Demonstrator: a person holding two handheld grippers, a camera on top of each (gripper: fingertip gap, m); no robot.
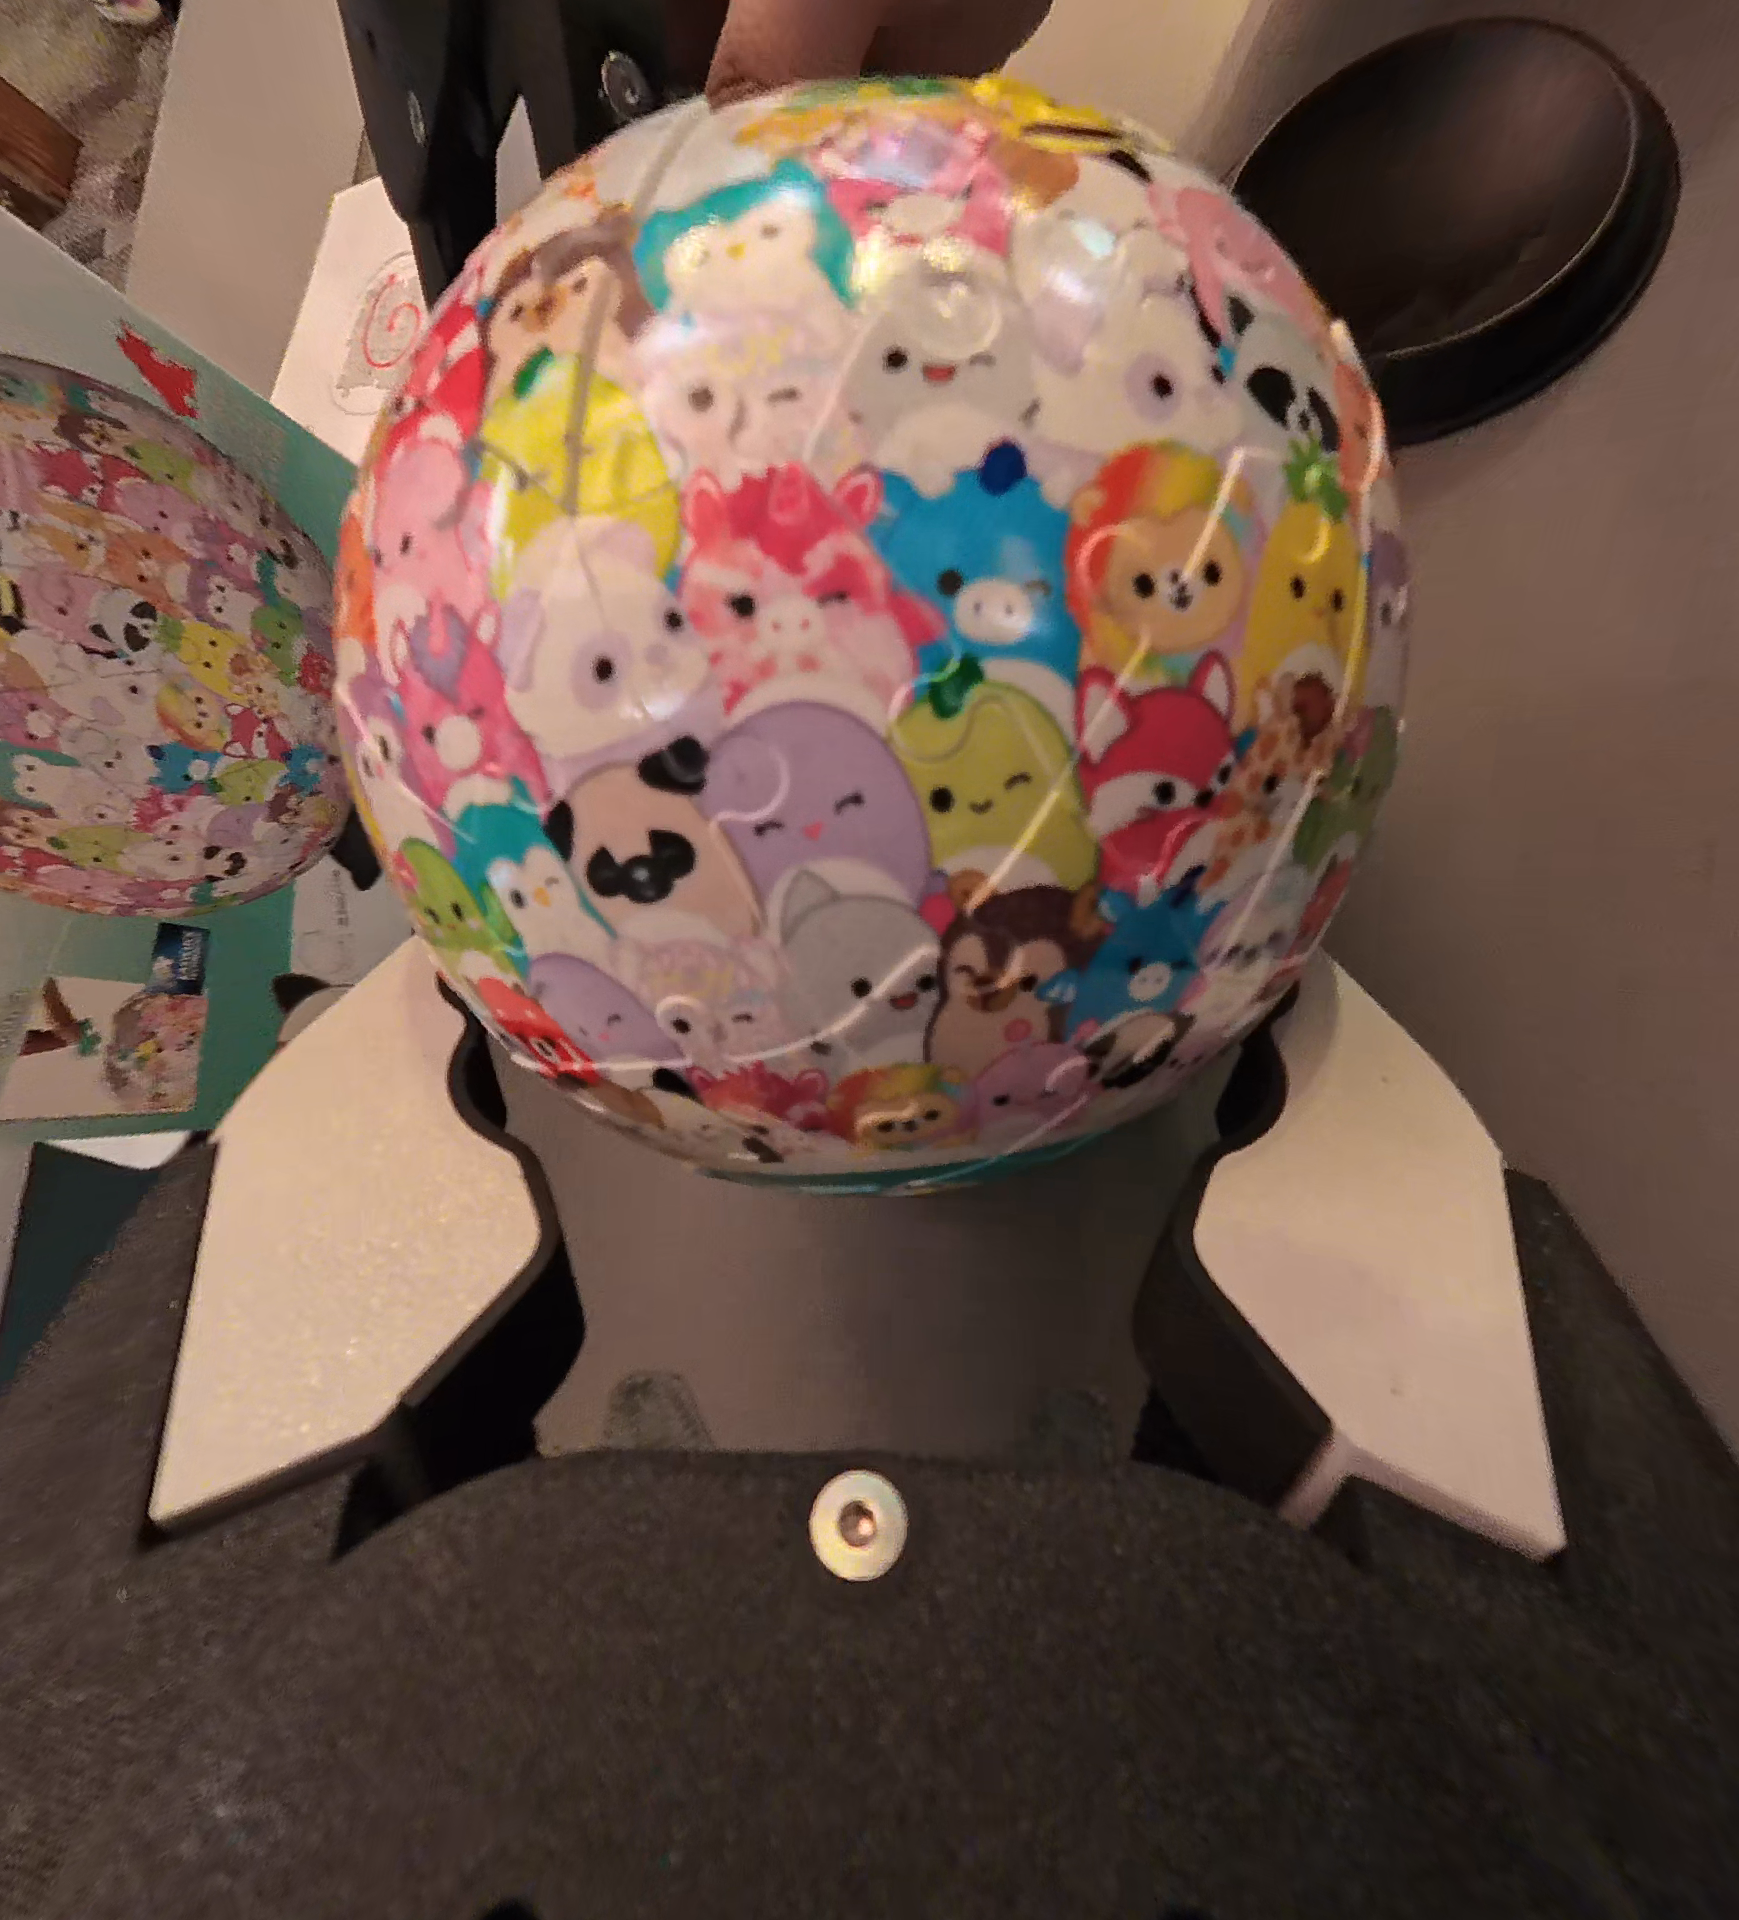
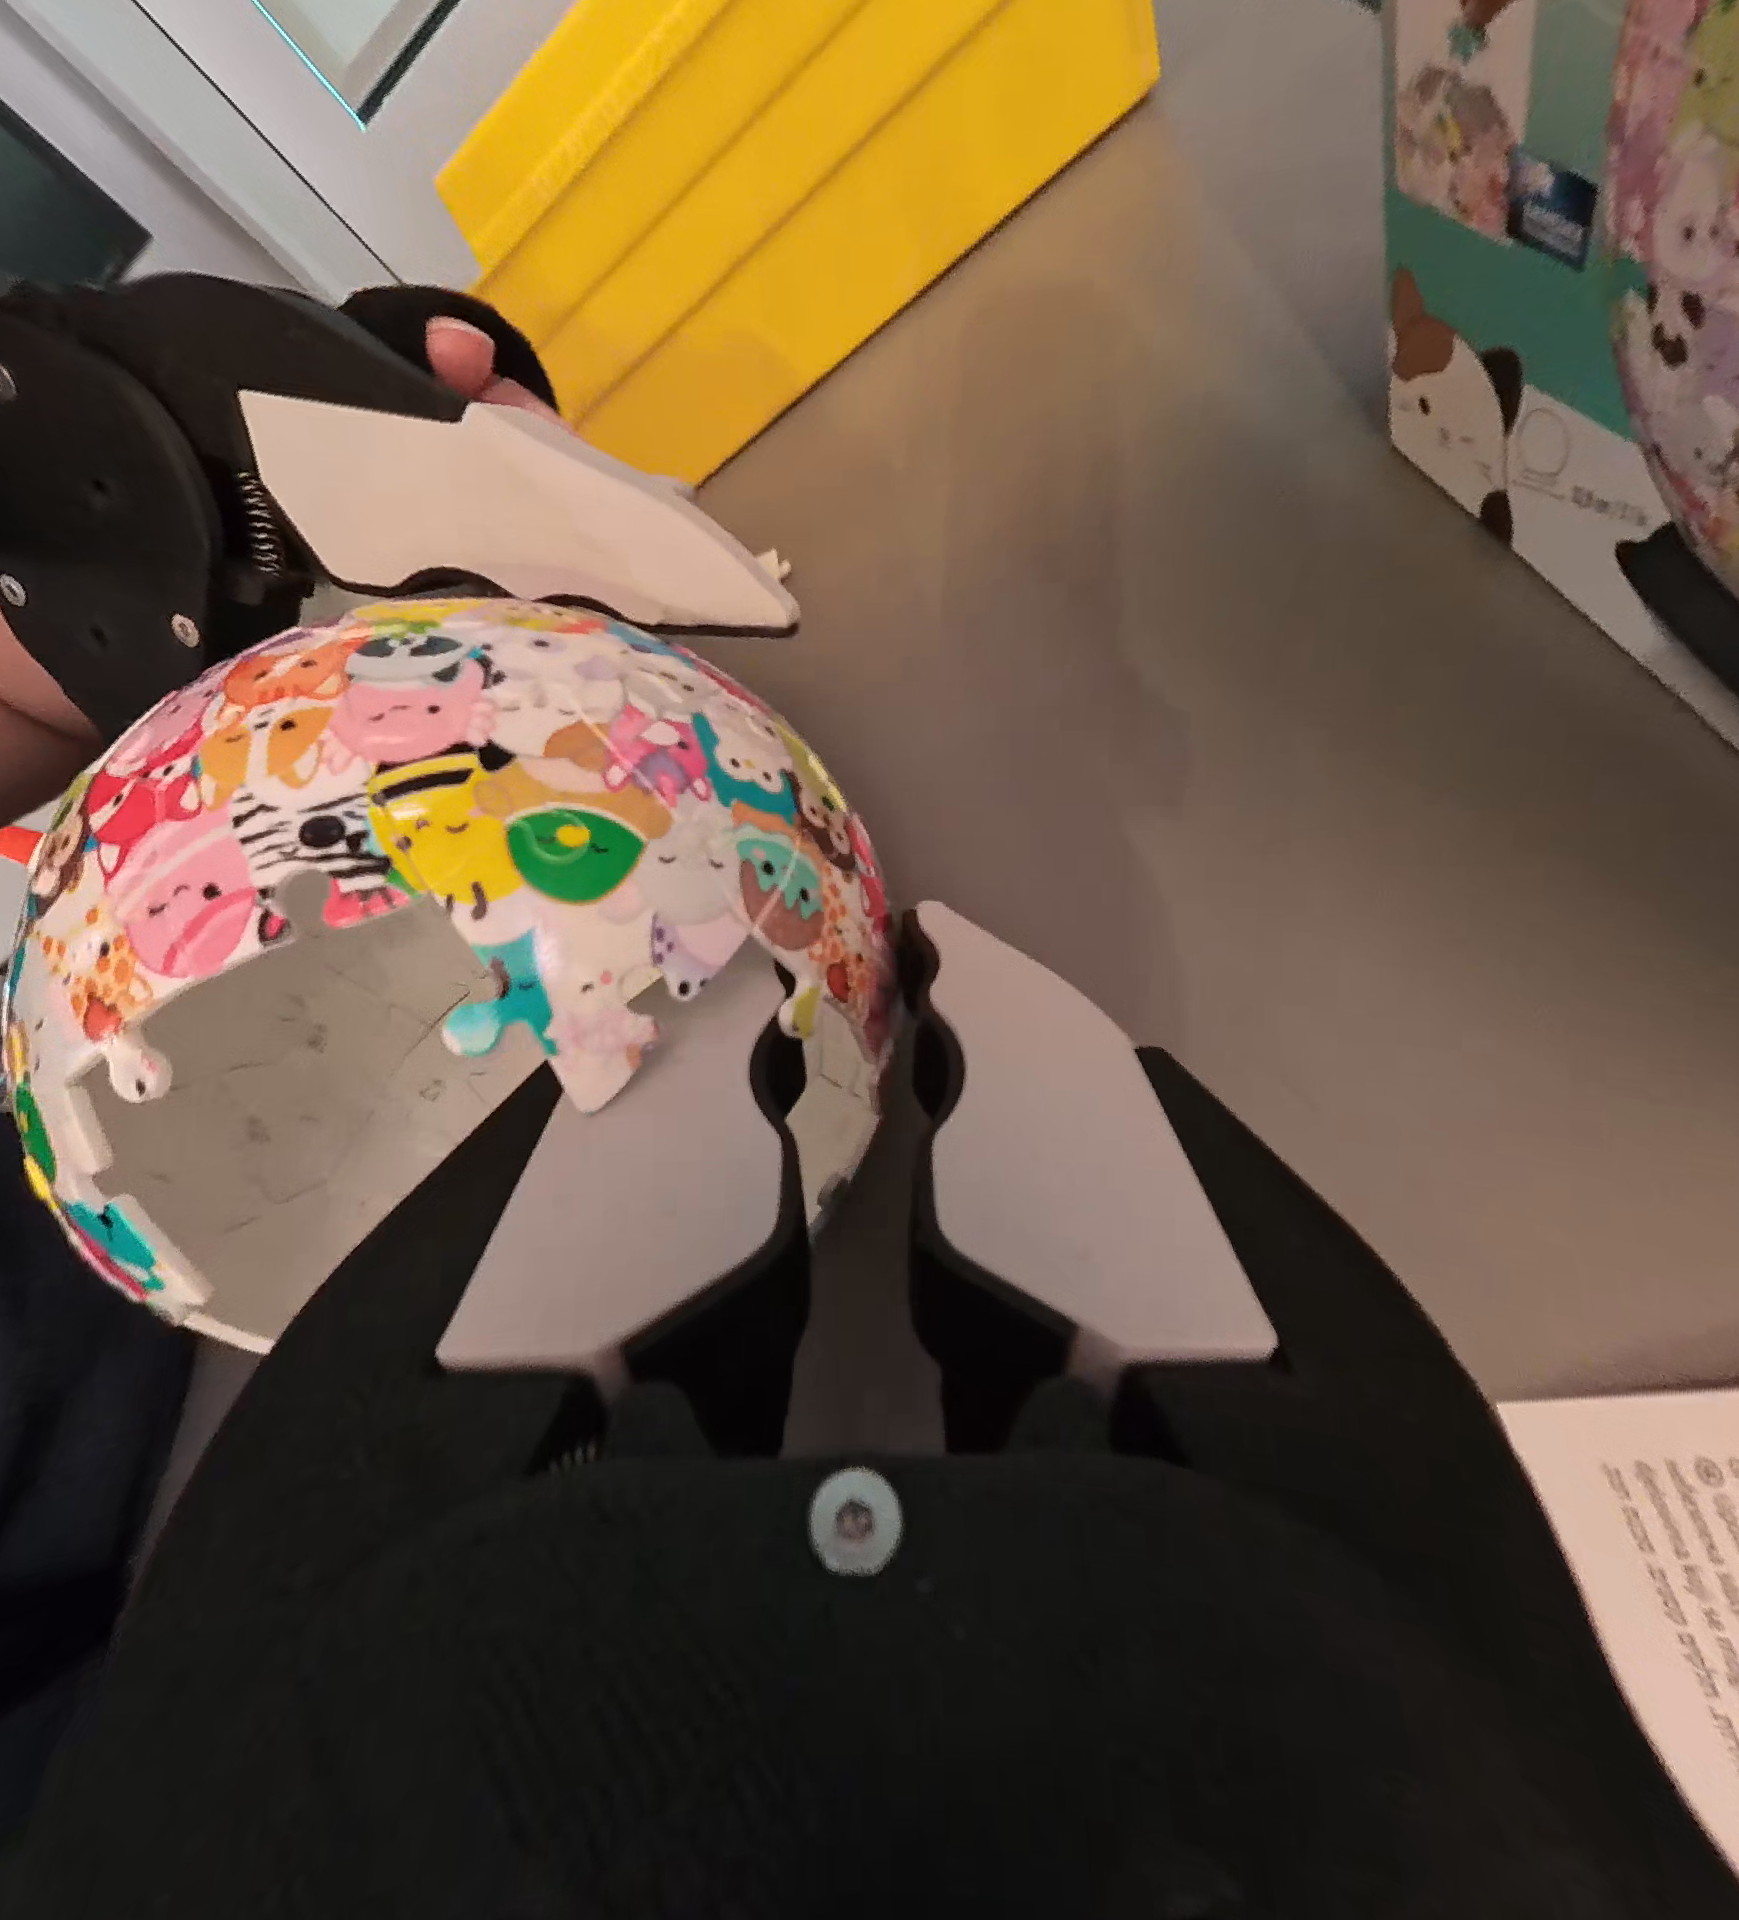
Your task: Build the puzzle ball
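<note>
The puzzle ball [image 1: 860, 623] fills the centre of the left wrist view, a glossy sphere of bright cartoon animals, and the left gripper [image 1: 860, 1049] has it cradled between its two white fingers [image 1: 366, 1247], spread wide against the ball's lower sides. At the left edge of that frame stands the puzzle box [image 1: 106, 644], printed with the same ball, and in the upper right a dark round stand [image 1: 1467, 218] sits on the grey surface [image 1: 1571, 831].

Over in the right wrist view, the ball [image 2: 449, 862] shows its unfinished side at left of centre: a big jagged opening with the pale inner shell visible. The right gripper [image 2: 844, 1029] has its jaws nearly together, pinching the ball's edge at the right rim of that opening. The left gripper [image 2: 532, 520] appears in the upper left, one white finger lying across the top of the ball. A yellow bin [image 2: 792, 208] sits at the top, the box [image 2: 1571, 260] in the upper right corner, and a printed sheet [image 2: 1696, 1621] at lower right.
</note>
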